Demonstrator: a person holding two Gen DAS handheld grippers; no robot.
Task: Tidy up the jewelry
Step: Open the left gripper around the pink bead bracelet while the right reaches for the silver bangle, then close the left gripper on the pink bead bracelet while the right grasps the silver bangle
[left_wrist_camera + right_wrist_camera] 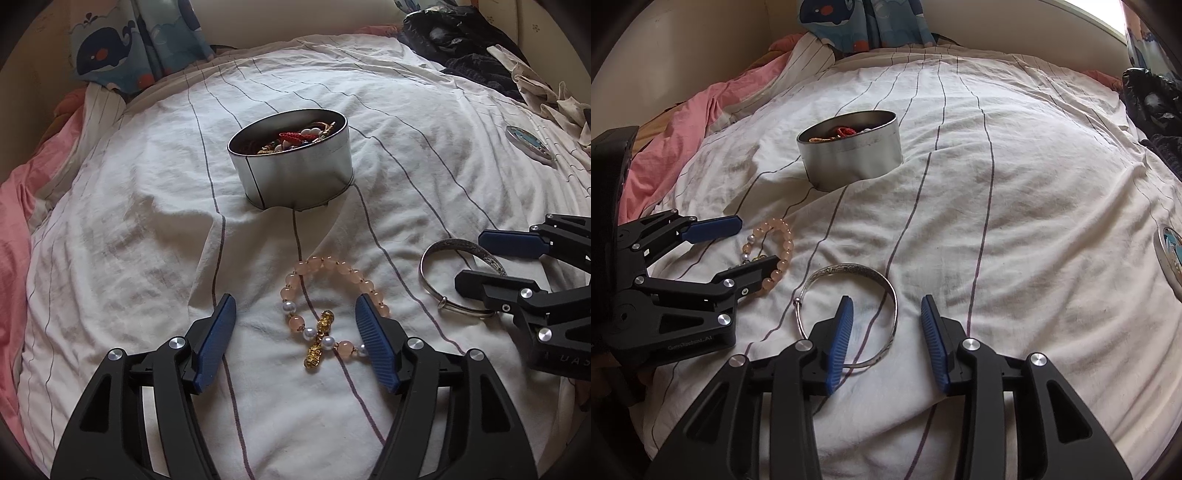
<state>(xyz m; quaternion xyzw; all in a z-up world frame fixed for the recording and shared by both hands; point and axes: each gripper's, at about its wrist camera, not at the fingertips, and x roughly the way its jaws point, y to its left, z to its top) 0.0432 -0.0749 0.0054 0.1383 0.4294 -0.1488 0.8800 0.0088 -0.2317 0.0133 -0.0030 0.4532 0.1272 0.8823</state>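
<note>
Bedding: a rumpled white sheet (129, 229) with thin dark stripes is being used as the work surface; a pink blanket (14, 221) is bunched at its left edge and a whale-print cloth (122, 40) is lying at the far end.
Tin: a round metal tin (295, 170) is being kept open on the sheet, with mixed jewelry heaped inside.
Lid: a round printed lid (530, 143) is lying well to the right of the tin.
Left gripper (295, 314): its blue pads are being held spread, low over the sheet, on either side of a pink bead bracelet (332, 291) with pearl and gold beads; nothing is being pinched.
Right gripper (886, 314): its fingers are being held apart over a silver bangle (849, 314) lying flat just beside the bracelet; the bangle's right rim is lying between the pads, ungripped.
</note>
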